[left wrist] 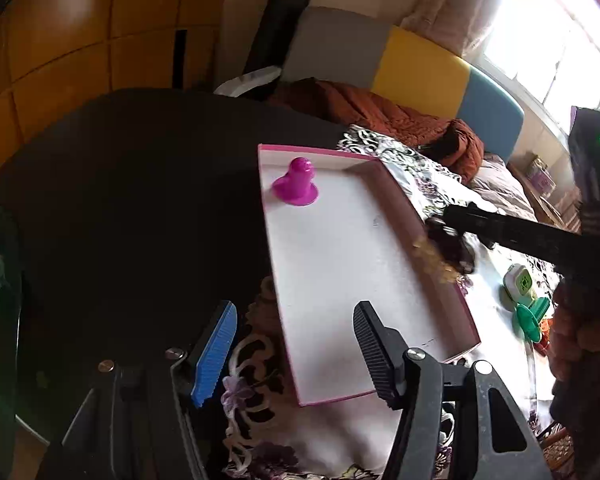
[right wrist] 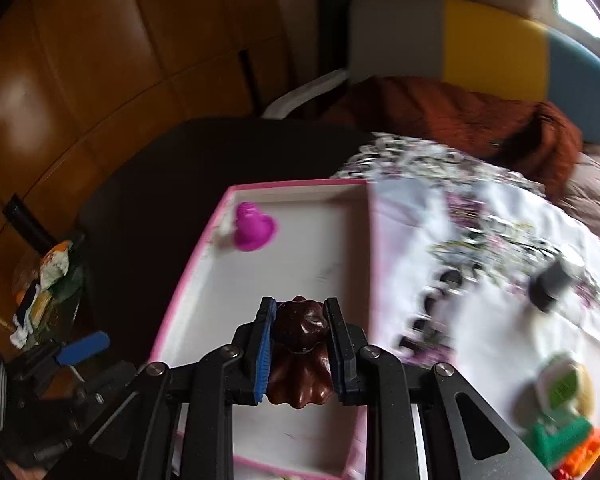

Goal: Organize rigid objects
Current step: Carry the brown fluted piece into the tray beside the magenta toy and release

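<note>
A white tray with a pink rim [left wrist: 332,264] [right wrist: 292,248] lies on a flowered cloth, and a magenta toy [left wrist: 296,182] [right wrist: 254,228] stands in its far left corner. My right gripper [right wrist: 300,320] is shut on a glossy dark brown figure [right wrist: 300,344] and holds it above the tray's near part. In the left wrist view the right gripper [left wrist: 450,220] reaches in from the right over the tray's right rim, with the blurred brown figure [left wrist: 448,252] under it. My left gripper [left wrist: 294,354] stands open over the tray's near corner, holding nothing.
On the cloth right of the tray lie a white-and-green block [left wrist: 520,282] [right wrist: 564,388], a green piece [left wrist: 532,318] [right wrist: 560,440], orange bricks [right wrist: 588,452] and a small black block [right wrist: 550,284]. A dark table [left wrist: 140,200] lies to the left, a bed with an orange blanket [left wrist: 380,112] behind.
</note>
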`<state>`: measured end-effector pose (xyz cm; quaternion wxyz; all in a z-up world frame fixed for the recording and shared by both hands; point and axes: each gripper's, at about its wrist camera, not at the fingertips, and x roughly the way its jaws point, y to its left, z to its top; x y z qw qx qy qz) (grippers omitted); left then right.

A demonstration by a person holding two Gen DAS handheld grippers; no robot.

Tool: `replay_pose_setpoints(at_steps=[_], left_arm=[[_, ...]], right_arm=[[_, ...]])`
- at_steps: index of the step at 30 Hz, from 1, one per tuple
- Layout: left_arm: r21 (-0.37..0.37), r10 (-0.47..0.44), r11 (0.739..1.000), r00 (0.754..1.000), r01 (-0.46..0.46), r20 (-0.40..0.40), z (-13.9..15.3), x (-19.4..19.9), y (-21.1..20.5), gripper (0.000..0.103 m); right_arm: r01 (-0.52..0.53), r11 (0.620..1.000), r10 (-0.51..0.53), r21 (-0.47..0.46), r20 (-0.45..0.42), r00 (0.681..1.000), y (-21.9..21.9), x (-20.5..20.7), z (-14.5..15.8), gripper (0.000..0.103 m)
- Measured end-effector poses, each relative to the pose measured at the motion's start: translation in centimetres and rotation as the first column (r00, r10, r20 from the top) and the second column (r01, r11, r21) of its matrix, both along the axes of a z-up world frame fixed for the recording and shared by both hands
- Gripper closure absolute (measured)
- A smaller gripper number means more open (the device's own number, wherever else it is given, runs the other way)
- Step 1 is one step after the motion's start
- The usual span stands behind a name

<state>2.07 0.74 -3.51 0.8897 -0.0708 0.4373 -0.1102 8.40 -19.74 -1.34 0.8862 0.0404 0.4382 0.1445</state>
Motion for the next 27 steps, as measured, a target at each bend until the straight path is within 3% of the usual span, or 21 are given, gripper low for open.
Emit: replay_pose_setpoints(at_steps=[9, 16, 18, 21, 27], left_arm=[[-0.005, 0.048, 0.999, 0.999, -0.048, -0.021, -0.9, 0.2, 2.1, 0.043], [-0.007, 0.079, 0.997, 0.996, -0.079, -0.038, -1.5, 0.4, 3.1, 0.045], [-0.008, 0.084, 0.996, 0.996, -0.084, -0.042, -1.6, 0.5, 3.2, 0.047], [-0.007, 0.083, 0.996, 0.996, -0.084, -0.036, -1.5, 0.4, 3.1, 0.048], [-0.002, 0.066, 0.998, 0.998, -0.066, -0.022, -1.3, 0.0, 2.4, 0.048]], right_arm=[[-0.076, 0.997, 0.076, -0.008, -0.040, 0.996, 8.0, 4.6, -2.3, 0.079], [-0.094, 0.995, 0.090, -0.044, -0.074, 0.993, 11.3, 7.0, -4.7, 0.076], [-0.100, 0.995, 0.099, -0.014, -0.083, 0.992, 11.4, 7.2, -4.4, 0.073], [-0.102, 0.995, 0.102, 0.003, -0.046, 0.994, 10.9, 6.5, -3.3, 0.052], [-0.081, 0.997, 0.081, 0.019, 0.008, 0.997, 9.1, 4.8, -1.6, 0.049]])
